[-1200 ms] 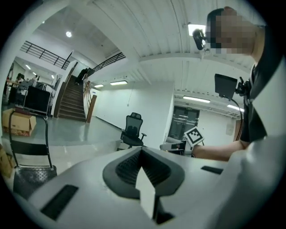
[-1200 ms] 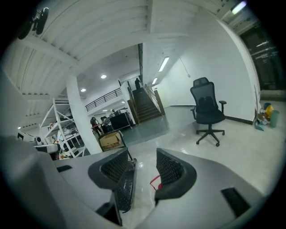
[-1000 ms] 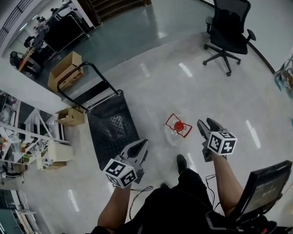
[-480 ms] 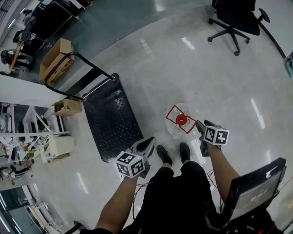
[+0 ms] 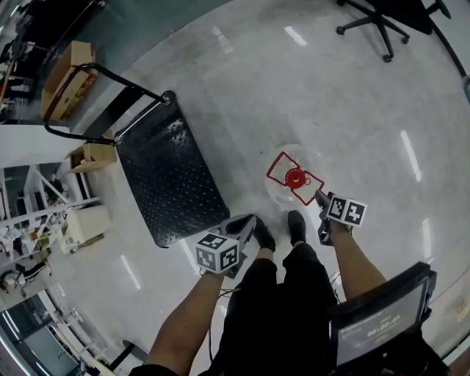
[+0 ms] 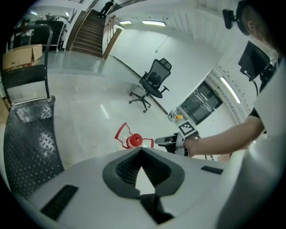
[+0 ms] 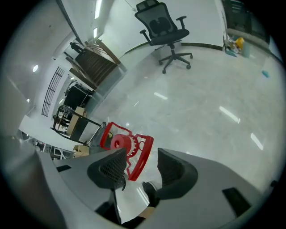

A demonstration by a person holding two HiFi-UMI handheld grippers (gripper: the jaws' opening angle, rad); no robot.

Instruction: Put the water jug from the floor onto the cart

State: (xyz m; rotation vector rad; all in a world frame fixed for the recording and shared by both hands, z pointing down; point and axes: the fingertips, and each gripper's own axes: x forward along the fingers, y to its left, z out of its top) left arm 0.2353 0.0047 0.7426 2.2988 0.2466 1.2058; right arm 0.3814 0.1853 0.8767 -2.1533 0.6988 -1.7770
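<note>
The water jug [image 5: 294, 178] is a clear bottle with a red cap and a red frame handle, standing on the pale floor just right of the black flat cart [image 5: 169, 176]. My right gripper [image 5: 321, 199] is open at the jug's near right side. In the right gripper view its jaws [image 7: 140, 154] stand apart, with the edge of the red handle [image 7: 137, 156] between them and the cap [image 7: 118, 142] just beyond. My left gripper [image 5: 246, 222] hangs shut near the cart's front corner, apart from the jug [image 6: 134, 141], with nothing held [image 6: 142, 150].
The cart's push handle [image 5: 88, 73] rises at its far end. Cardboard boxes [image 5: 64, 70] and shelving [image 5: 44, 220] line the left side. An office chair [image 5: 389, 22] stands far right. The person's shoes [image 5: 296, 226] are right beside the jug. A screen [image 5: 378, 323] sits at lower right.
The person has stepped up to the jug, so it now lies just before the shoes. My right gripper has come in onto the red handle. The left gripper stayed shut.
</note>
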